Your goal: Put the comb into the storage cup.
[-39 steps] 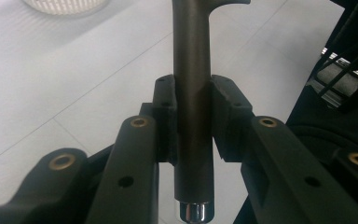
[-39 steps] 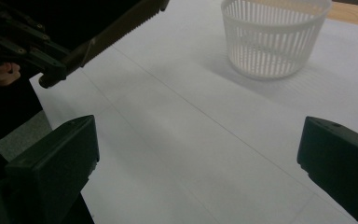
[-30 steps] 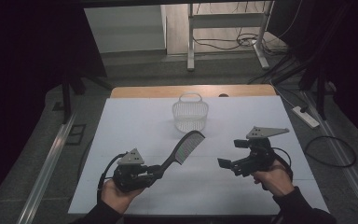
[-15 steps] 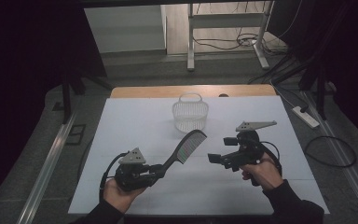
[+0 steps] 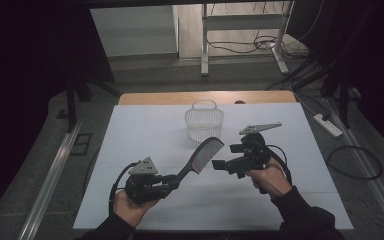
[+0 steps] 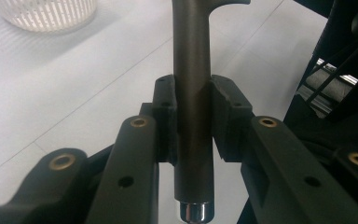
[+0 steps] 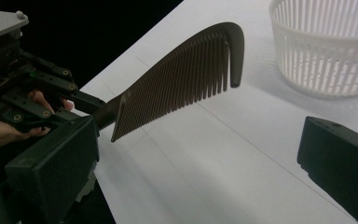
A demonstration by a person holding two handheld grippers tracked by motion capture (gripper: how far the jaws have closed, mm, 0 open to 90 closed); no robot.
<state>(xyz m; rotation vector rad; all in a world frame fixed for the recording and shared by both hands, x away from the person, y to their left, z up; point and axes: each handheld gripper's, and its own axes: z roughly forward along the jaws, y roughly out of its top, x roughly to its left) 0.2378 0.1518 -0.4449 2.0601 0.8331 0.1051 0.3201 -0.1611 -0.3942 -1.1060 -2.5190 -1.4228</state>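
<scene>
The left gripper (image 5: 172, 179) clamps the comb (image 5: 202, 155) by its handle, holding it clear of the table (image 5: 145, 135), probably for a handover. The right gripper (image 5: 225, 165), jaws wide and empty, faces the comb's head. The comb's long axis slants up and away toward the basket (image 5: 204, 121).

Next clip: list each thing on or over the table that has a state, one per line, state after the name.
Comb: held by its handle, lifted off the table, teeth end pointing toward the basket.
Left gripper: shut on the comb handle.
Right gripper: open, nothing between its fingers, aimed at the comb.
Basket: upright on the table, handle up, looks empty.
Table: covered by a white sheet.
</scene>
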